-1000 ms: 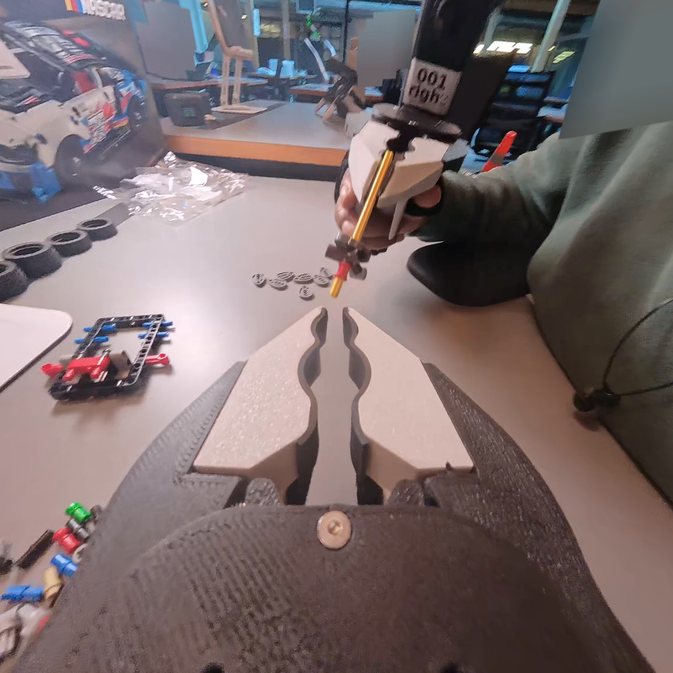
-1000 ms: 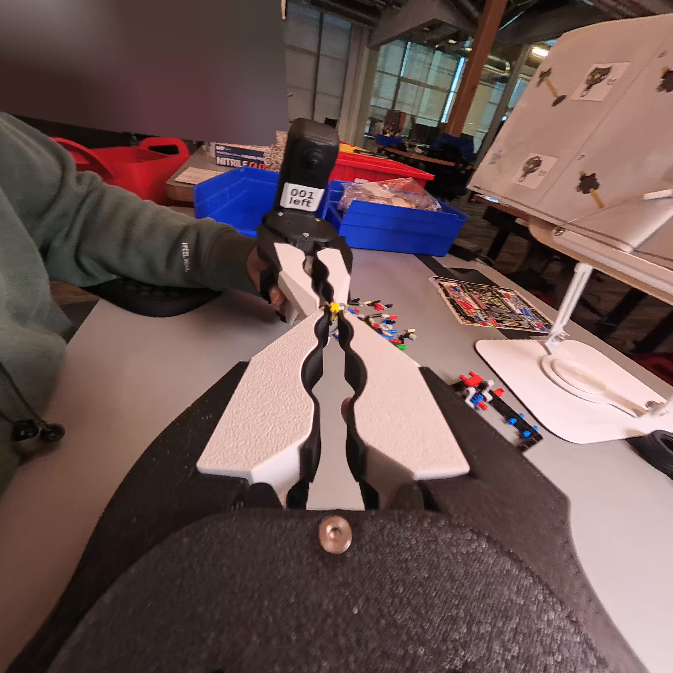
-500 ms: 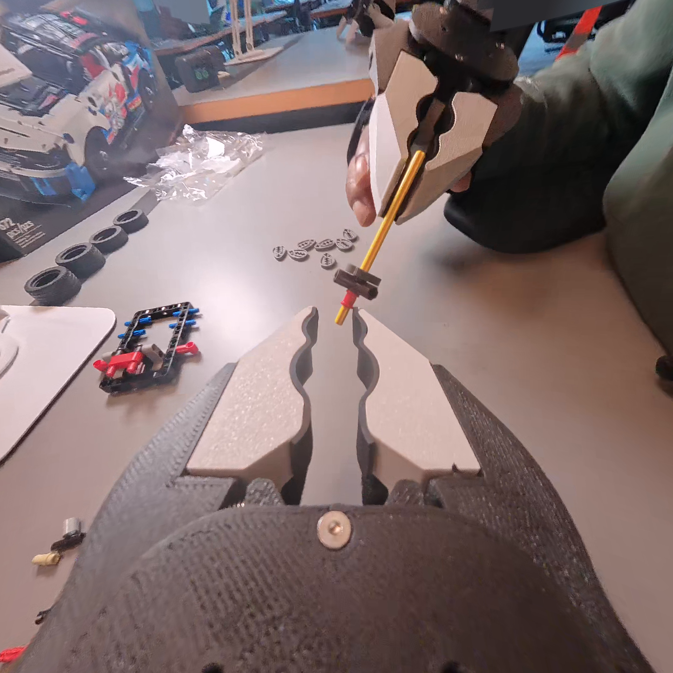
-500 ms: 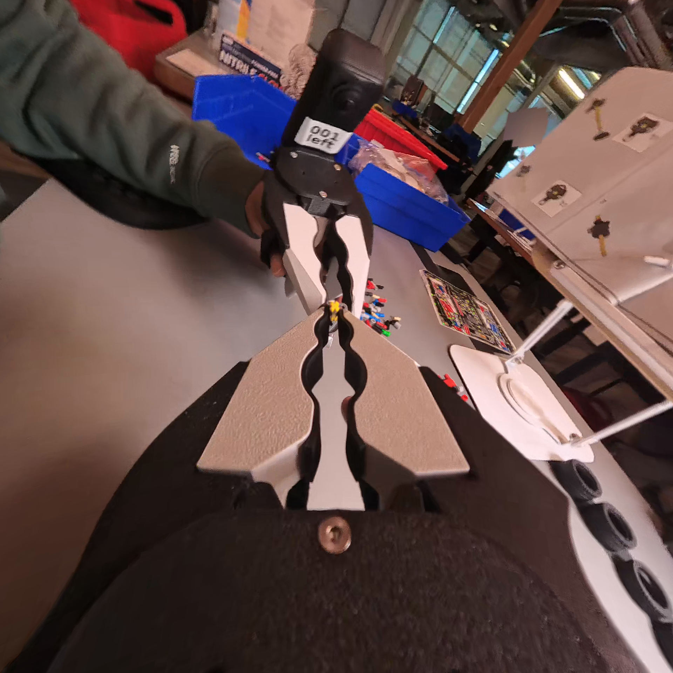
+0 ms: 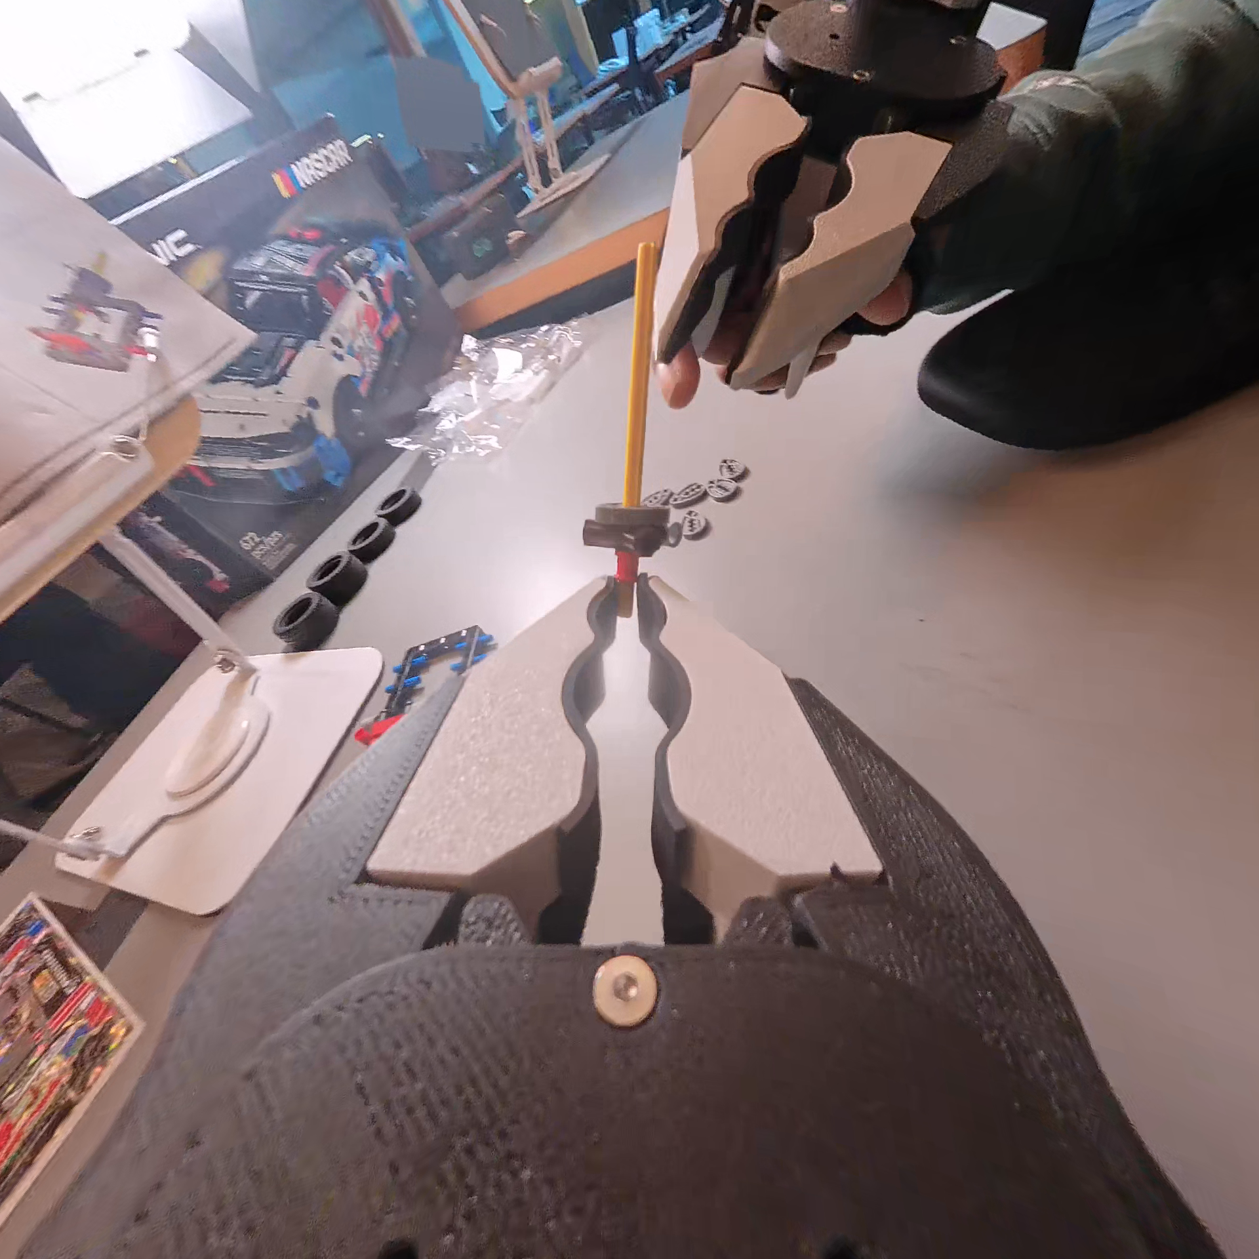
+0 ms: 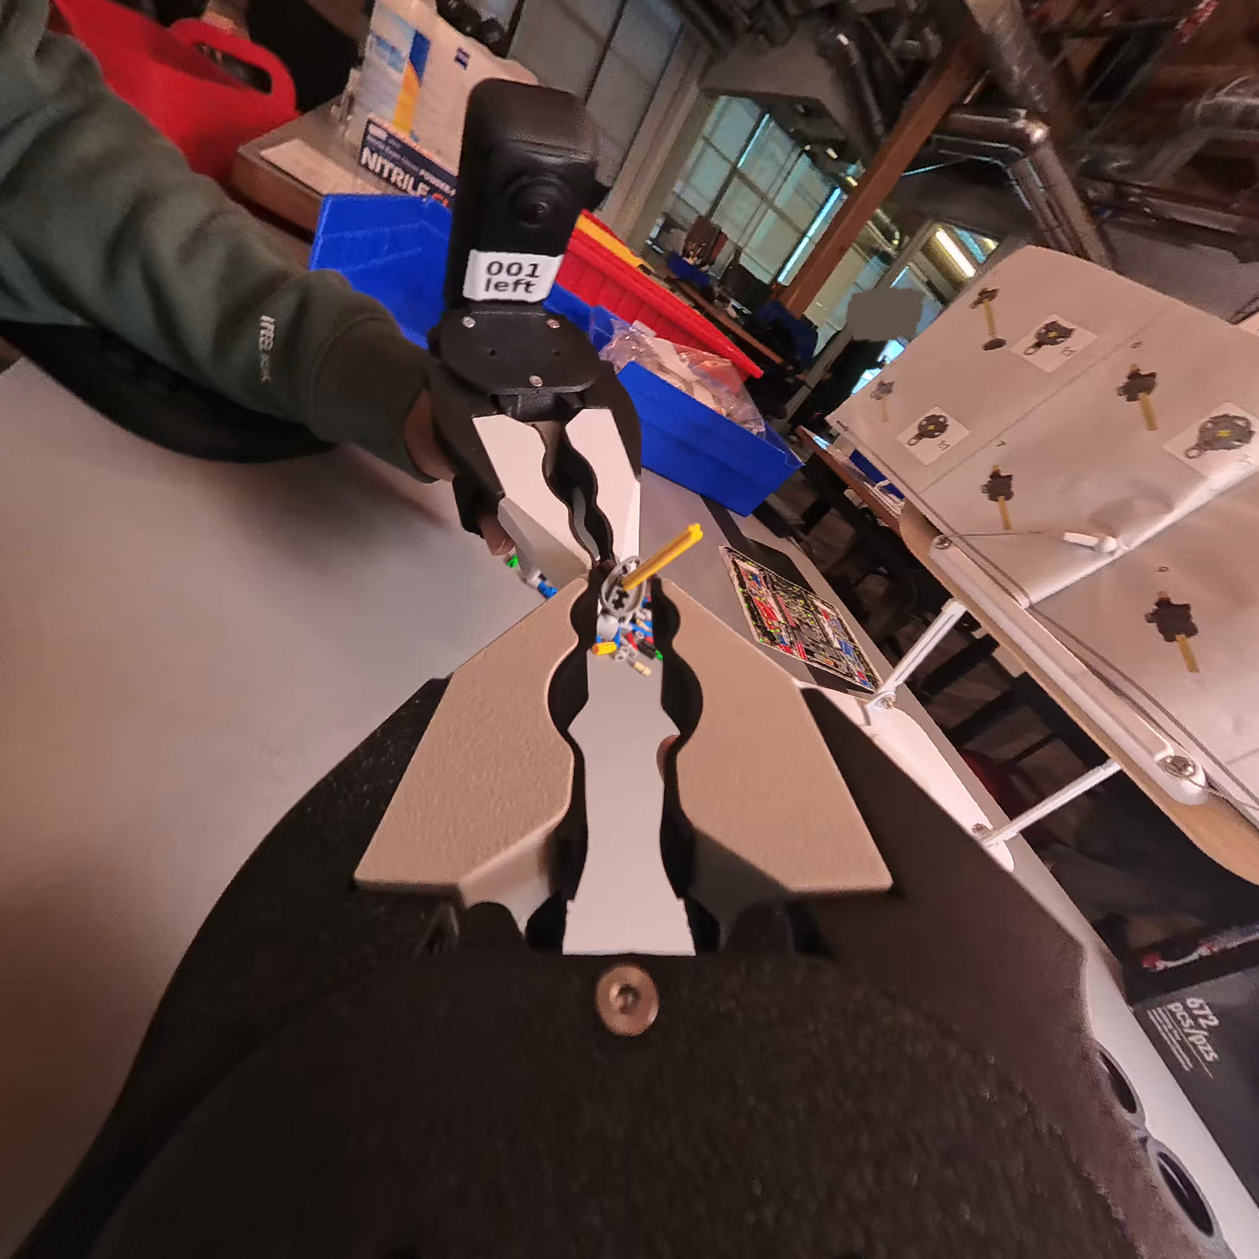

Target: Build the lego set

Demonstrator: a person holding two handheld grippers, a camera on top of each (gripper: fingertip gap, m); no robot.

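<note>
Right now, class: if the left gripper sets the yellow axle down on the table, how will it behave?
The yellow axle looks thin, stiff and light. Pinched only at its tip by the left gripper, it may pivot. Laid down, the dark connector would probably stop it rolling.

Grey table (image 5: 954,647), blue bins (image 6: 688,436) beside a red bin (image 6: 654,286), tall windows (image 6: 763,197), wooden beam (image 6: 879,163) behind.

Yellow axle (image 5: 638,381) with dark connector (image 5: 625,533), red bush, upright above table, base pinched.
</note>
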